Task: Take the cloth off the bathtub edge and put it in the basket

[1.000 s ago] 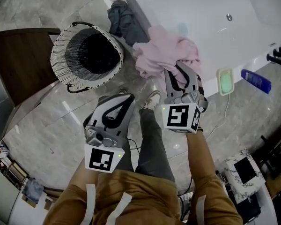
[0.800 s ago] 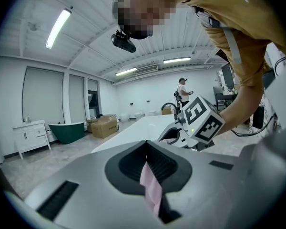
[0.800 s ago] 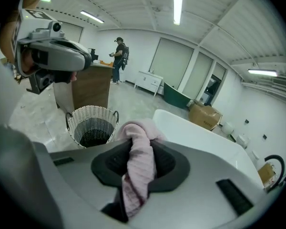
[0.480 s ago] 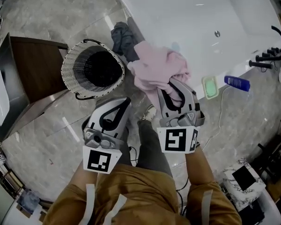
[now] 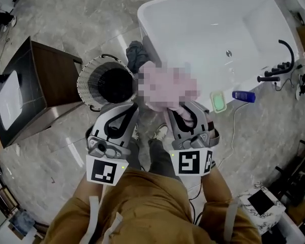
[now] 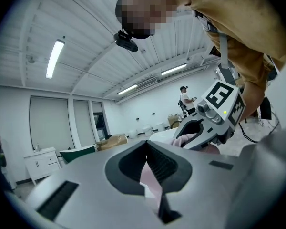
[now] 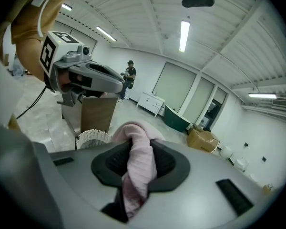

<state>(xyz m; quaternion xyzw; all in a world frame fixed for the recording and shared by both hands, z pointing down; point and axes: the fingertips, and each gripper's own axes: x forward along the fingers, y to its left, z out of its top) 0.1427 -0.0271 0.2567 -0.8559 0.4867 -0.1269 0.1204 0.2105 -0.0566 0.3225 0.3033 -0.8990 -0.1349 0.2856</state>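
Right gripper (image 5: pixel 185 111) clamped on pink cloth (image 7: pixel 135 168), bunched at frame centre by the bathtub (image 5: pixel 203 29) edge, just right of white basket (image 5: pixel 87 83); left gripper (image 5: pixel 128 110) jaws together, empty, lower left of cloth

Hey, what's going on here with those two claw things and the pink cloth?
A person is working with a hand-held gripper in each hand. The right gripper is clamped on a bunched pink cloth, held by the corner of the white bathtub. The left gripper is alongside it, jaws together and holding nothing. The white wicker basket stands on the floor next to the tub, and the cloth is not in it yet.
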